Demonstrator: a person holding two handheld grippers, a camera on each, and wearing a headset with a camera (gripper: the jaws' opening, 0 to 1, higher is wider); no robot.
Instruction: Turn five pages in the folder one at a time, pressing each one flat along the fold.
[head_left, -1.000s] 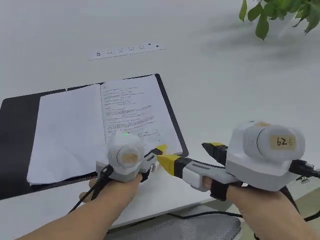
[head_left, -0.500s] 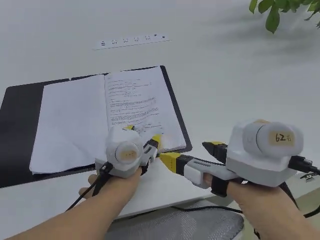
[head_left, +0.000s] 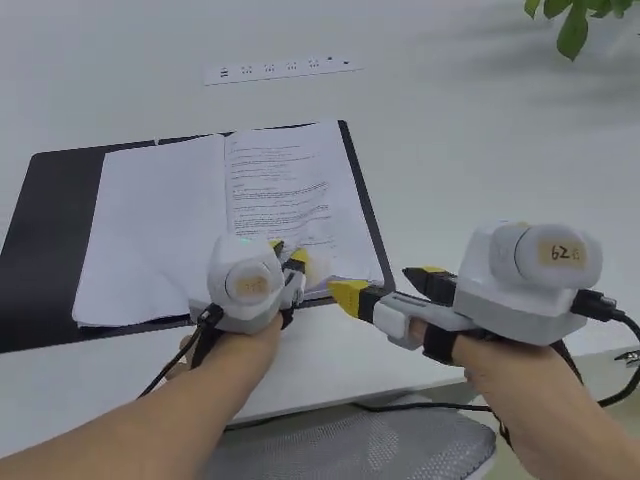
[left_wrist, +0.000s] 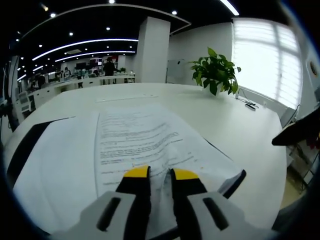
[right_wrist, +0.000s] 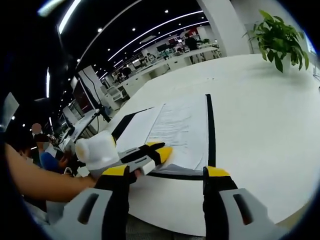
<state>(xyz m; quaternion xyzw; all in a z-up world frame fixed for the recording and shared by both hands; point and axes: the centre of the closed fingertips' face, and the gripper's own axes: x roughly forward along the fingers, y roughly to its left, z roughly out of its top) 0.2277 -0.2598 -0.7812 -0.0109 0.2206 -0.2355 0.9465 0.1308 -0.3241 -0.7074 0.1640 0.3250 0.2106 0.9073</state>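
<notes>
- The left gripper (head_left: 287, 252) is now reaching onto the near edge of the printed page (head_left: 280, 185). A second ago it was hanging just short of the folder (head_left: 60, 200), over the bare workbench (head_left: 480, 130).
- Its yellow-tipped jaws are also sitting closer together than half a second back. In the left gripper view only a thin slit is showing between them, with the sheet appearing to run into it, so the left gripper (left_wrist: 160, 173) is most likely pinching the page's lower edge.
- That is looking like the start of a page turn: the sheet is gripped but not yet lifted, and it is lying flat on the right-hand stack.
- The right gripper (head_left: 387, 282) is hovering over the bench just right of the folder's near corner, jaws spread wide and holding nothing.
- The folder is lying open near the bench's front edge. Its thin, matt black cover is showing as a broad band at the left and a narrow border at the right.
- The right page is carrying fine printed lines, while the left-hand page (head_left: 160, 220) is facing up blank, smooth and slightly bowed toward the fold.
</notes>
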